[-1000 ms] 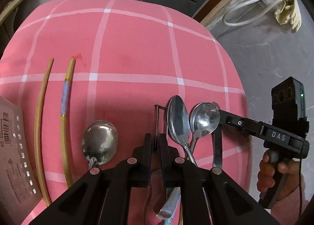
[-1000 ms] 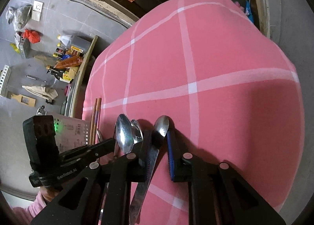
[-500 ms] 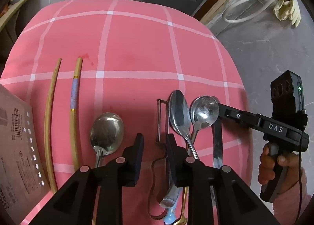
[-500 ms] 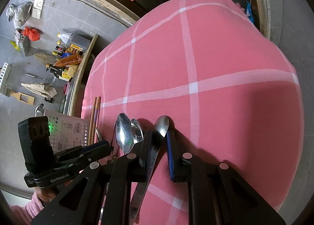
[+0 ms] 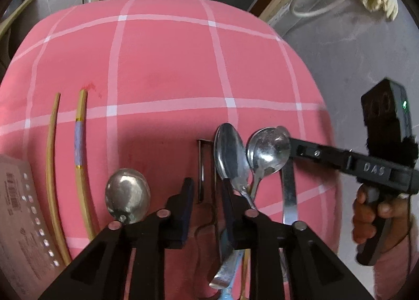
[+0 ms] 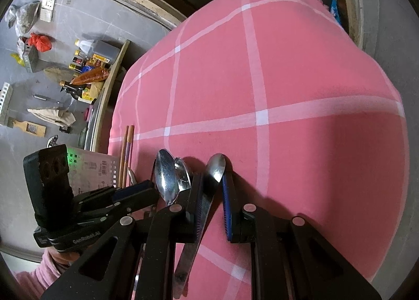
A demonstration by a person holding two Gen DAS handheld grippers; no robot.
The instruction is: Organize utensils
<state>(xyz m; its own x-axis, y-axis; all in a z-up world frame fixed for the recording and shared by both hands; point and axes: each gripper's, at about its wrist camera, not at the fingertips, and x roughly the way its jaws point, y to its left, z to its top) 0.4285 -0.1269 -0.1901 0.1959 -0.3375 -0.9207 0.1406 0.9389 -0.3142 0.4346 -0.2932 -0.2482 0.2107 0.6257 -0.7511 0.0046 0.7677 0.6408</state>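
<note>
On the pink checked cloth lie a metal peeler, a long oval spoon and a round spoon, side by side. My left gripper hovers over the peeler's handle. Its jaws are closing, and its pads stand apart from the peeler. At the right, my right gripper is shut on a third spoon at the base of its bowl, and the spoon lies flat on the cloth. A lone spoon and two chopsticks lie to the left.
A white perforated basket sits at the cloth's left edge beside the chopsticks. The cloth drops off to grey floor on the right. Bottles and bags stand on the floor beyond the table's far left side. A hand holds the right gripper's handle.
My left gripper was shut on the peeler a second ago. It let go, opened wide and drew back a little, and its jaws now stand narrower. The right gripper and its spoon have stayed put.
</note>
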